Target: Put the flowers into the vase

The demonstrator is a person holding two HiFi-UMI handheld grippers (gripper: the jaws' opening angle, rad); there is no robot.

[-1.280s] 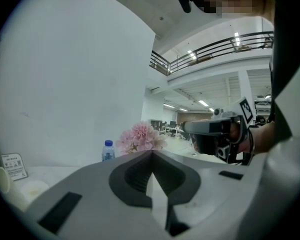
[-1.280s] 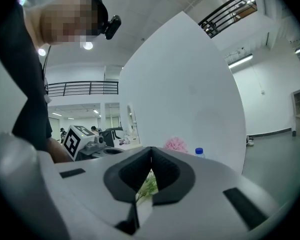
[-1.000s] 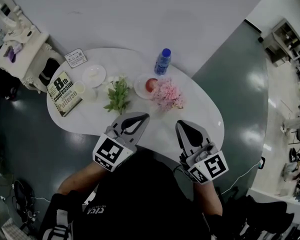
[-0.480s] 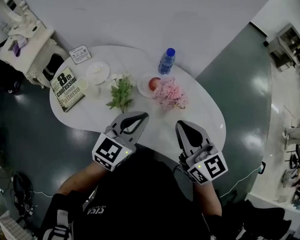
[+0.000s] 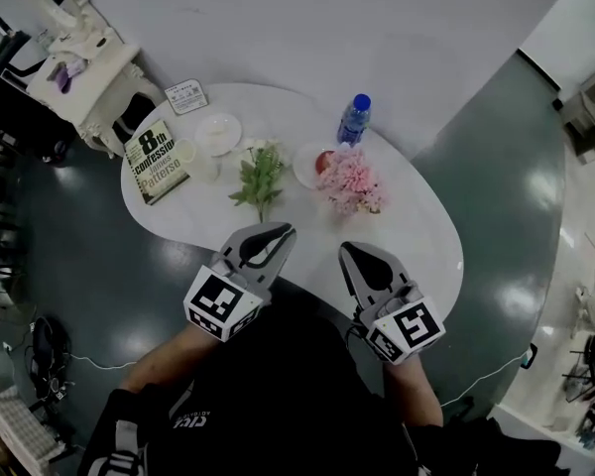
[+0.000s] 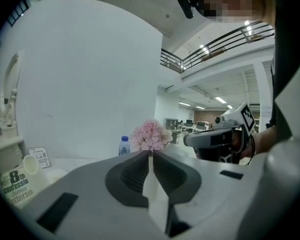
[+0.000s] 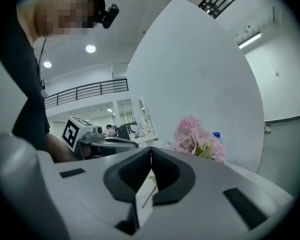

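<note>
A bunch of pink flowers (image 5: 350,182) stands upright on the white table (image 5: 416,236); whatever holds it is hidden. A loose green leafy sprig (image 5: 260,178) lies to its left. My left gripper (image 5: 277,232) hovers shut and empty over the table's near edge, in front of the sprig. My right gripper (image 5: 350,251) is shut and empty beside it, in front of the pink flowers. In the left gripper view the pink flowers (image 6: 151,135) rise just beyond the shut left gripper (image 6: 150,154). The right gripper view shows the pink flowers (image 7: 197,139) right of the shut right gripper (image 7: 151,149).
A blue-capped water bottle (image 5: 353,119) stands behind a plate with a red apple (image 5: 323,162). A book (image 5: 159,159), a small white plate (image 5: 218,132), a cup (image 5: 206,168) and a card (image 5: 186,93) sit at the left end. A white ornate chair (image 5: 79,62) stands further left.
The head view has swung, so the table sits further right and up in the picture. My right gripper has sunk a little. Both grippers stay shut and empty.
</note>
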